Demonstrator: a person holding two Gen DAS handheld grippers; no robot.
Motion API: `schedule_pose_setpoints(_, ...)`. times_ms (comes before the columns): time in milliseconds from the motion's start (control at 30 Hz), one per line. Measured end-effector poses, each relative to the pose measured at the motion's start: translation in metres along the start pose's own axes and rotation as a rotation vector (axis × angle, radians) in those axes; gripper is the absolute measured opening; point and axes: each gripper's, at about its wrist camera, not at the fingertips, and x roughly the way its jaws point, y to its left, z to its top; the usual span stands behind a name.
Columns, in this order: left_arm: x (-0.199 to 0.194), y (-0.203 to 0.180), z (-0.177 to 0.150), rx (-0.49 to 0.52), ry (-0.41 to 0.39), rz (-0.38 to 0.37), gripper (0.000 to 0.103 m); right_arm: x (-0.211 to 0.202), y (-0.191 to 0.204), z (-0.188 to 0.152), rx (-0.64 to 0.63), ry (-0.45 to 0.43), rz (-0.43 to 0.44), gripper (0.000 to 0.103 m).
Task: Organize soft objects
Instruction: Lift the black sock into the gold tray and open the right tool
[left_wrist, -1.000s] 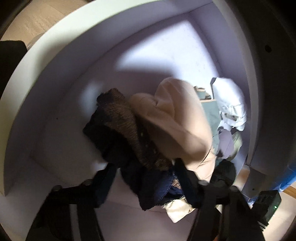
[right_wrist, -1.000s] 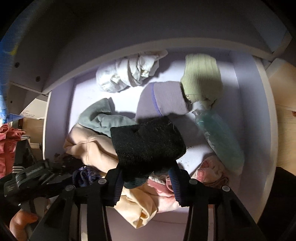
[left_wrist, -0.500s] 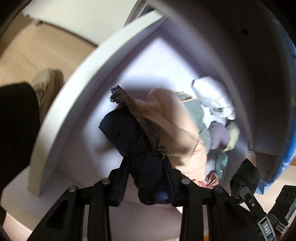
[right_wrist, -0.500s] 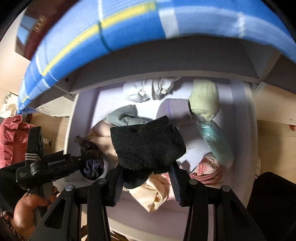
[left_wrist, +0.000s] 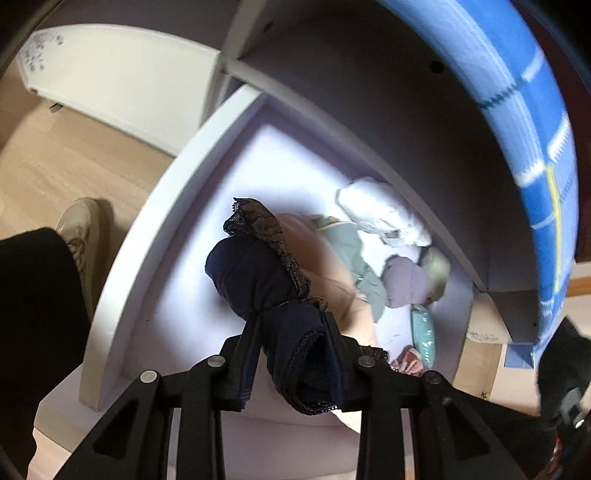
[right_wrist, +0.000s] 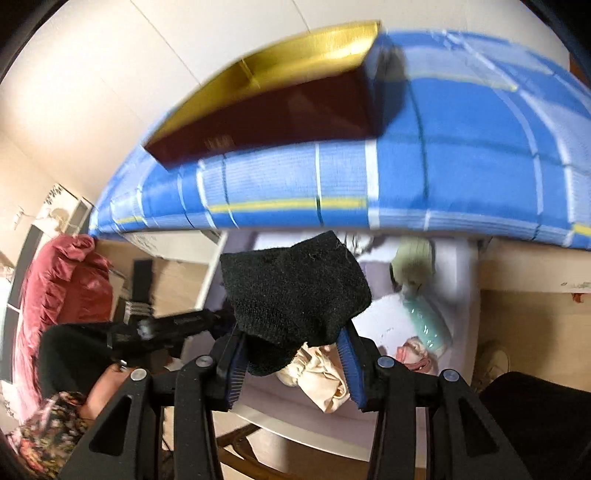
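Grippers: the left gripper (left_wrist: 291, 332) is clamped on a bunched navy fabric garment with dark lace trim (left_wrist: 258, 273), held above the white open drawer (left_wrist: 155, 206). The right gripper (right_wrist: 291, 350) is clamped on a black knitted sock (right_wrist: 295, 288), also held above the drawer; the sock hides much of the drawer interior in the right wrist view. Remaining soft items in the drawer are motion-blurred: a white crumpled cloth (left_wrist: 384, 218), a grey-green cloth (left_wrist: 347, 251), a pale purple sock (left_wrist: 406, 280). A blue plaid cloth (right_wrist: 443, 155) covers the surface above, bearing a dark red box with gold lid (right_wrist: 280, 107). The person's shoe (left_wrist: 77, 229) is partly cut off.
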Motion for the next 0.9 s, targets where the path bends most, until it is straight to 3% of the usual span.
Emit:
schedule_pose_setpoints(233, -0.017, -0.034, -0.006, 0.114, -0.057, -0.081, 0.031, -0.051, 0.01, 0.026, -0.03, -0.124, 0.024, 0.045)
schedule_pose_setpoints(533, -0.033, -0.05, -0.005, 0.182, -0.128, -0.085, 0.031, -0.083, 0.014, 0.089, -0.076, -0.232, -0.006, 0.045)
schedule_pose_setpoints(767, -0.05, -0.055, -0.005, 0.202, -0.191, -0.125, 0.031, -0.069, 0.013, 0.156, -0.115, -0.229, -0.072, 0.045)
schedule_pose_setpoints(900, -0.061, -0.058, -0.004, 0.218, -0.23, -0.128, 0.031, -0.038, 0.016, 0.197, -0.199, -0.177, -0.177, 0.045)
